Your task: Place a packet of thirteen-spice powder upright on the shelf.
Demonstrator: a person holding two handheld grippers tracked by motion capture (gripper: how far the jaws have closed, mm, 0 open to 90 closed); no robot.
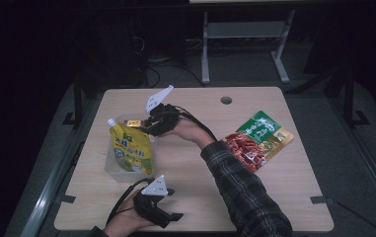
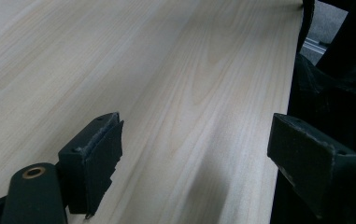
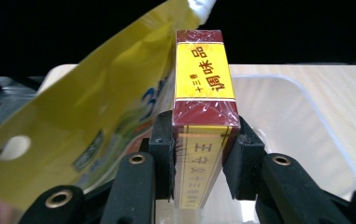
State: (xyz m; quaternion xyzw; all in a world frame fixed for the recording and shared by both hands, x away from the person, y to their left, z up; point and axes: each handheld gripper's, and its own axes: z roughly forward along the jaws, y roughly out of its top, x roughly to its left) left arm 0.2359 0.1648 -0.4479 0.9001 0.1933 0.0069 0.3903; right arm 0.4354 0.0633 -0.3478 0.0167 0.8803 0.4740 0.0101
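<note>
Pale wood worktop (image 1: 190,163) carries a clear bin (image 1: 112,165) at centre left, where the yellow pouch (image 1: 131,148) already leans. You hold the red-and-yellow box (image 3: 203,116) upright over the bin's top edge, your right hand-held gripper (image 3: 198,154) clamped on its narrow sides so it drops in beside the pouch. Your left hand-held gripper (image 2: 194,163) rests released, empty, at the bottom.

On the red and yellow box (image 3: 205,107) at centre frame of my right gripper view I read "调味品", with smaller "十三香" beside it. The yellow pouch (image 3: 87,116) at its left shows what may be a blue "3"; I can't make out its other print.
</note>
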